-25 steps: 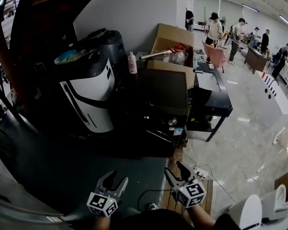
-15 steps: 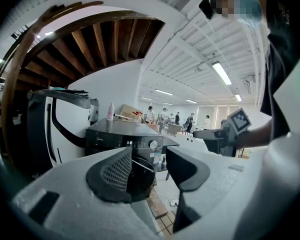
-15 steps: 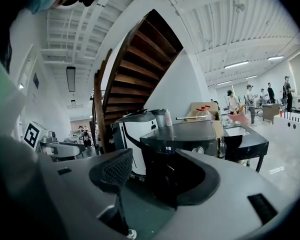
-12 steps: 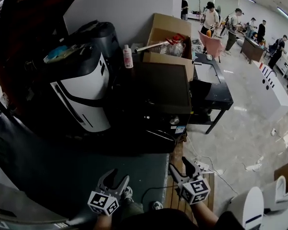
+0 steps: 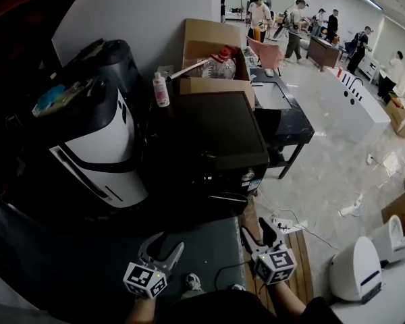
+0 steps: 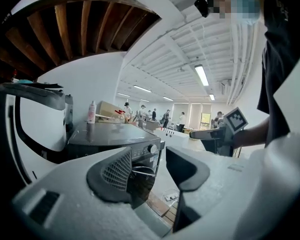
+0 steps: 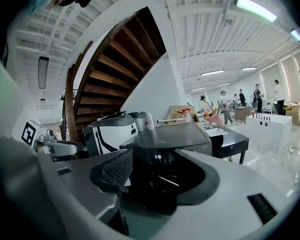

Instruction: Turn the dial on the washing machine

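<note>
Dial (image 6: 152,148) on the front panel of the dark washing machine (image 5: 216,140) sits untouched, well ahead of both tongs, left gripper (image 5: 164,241) wide and empty, right gripper (image 5: 255,227) partly spread and empty, so the whole turn remains.

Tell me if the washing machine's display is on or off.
On: the washing machine has its display glowing with pale digits on the front panel in the right gripper view.
</note>
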Motion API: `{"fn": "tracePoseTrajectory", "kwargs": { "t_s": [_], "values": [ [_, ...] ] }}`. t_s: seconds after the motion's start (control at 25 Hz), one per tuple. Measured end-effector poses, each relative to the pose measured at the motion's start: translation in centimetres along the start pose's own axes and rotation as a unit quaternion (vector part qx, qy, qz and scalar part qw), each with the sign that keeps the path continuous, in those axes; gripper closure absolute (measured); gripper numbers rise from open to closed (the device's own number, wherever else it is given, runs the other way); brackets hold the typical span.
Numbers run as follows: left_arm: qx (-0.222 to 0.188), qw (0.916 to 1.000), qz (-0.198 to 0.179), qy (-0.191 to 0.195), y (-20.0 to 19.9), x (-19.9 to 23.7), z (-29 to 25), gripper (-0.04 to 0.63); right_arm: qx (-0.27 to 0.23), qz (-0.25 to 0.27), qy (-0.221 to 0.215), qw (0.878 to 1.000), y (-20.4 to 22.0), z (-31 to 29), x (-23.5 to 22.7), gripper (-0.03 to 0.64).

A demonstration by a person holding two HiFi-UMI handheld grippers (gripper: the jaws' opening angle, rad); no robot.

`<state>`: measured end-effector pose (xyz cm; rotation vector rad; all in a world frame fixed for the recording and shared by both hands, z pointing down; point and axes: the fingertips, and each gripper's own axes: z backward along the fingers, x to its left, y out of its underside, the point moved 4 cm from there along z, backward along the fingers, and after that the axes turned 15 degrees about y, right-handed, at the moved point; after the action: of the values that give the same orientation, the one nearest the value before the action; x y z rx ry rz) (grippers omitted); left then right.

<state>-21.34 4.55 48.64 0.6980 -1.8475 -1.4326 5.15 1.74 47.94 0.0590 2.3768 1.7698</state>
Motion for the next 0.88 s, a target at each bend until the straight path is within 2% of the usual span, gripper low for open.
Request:
{"fn": "tracePoseTrajectory", "kwargs": {
  "t_s": [0.24, 0.56, 0.88],
  "values": [
    [0.020, 0.9984, -0.006, 0.053, -0.2, 4.1, 1.1, 0.388, -0.005, -0.019, 0.058, 0.998, 0.5, -1.2, 2.5, 0.376],
    [0.024, 0.9952, 0.002, 0.094, -0.1, 6.6, -0.8, 0.388, 0.006, -0.004, 0.095, 0.995, 0.4, -3.0, 2.4, 0.376],
    [0.023, 0.9955, -0.002, 0.092, -0.6, 8.3, -4.4, 0.388, 0.017, 0.024, 0.106, 0.994, 0.5, -8.2, -0.9, 0.344]
  ]
}}
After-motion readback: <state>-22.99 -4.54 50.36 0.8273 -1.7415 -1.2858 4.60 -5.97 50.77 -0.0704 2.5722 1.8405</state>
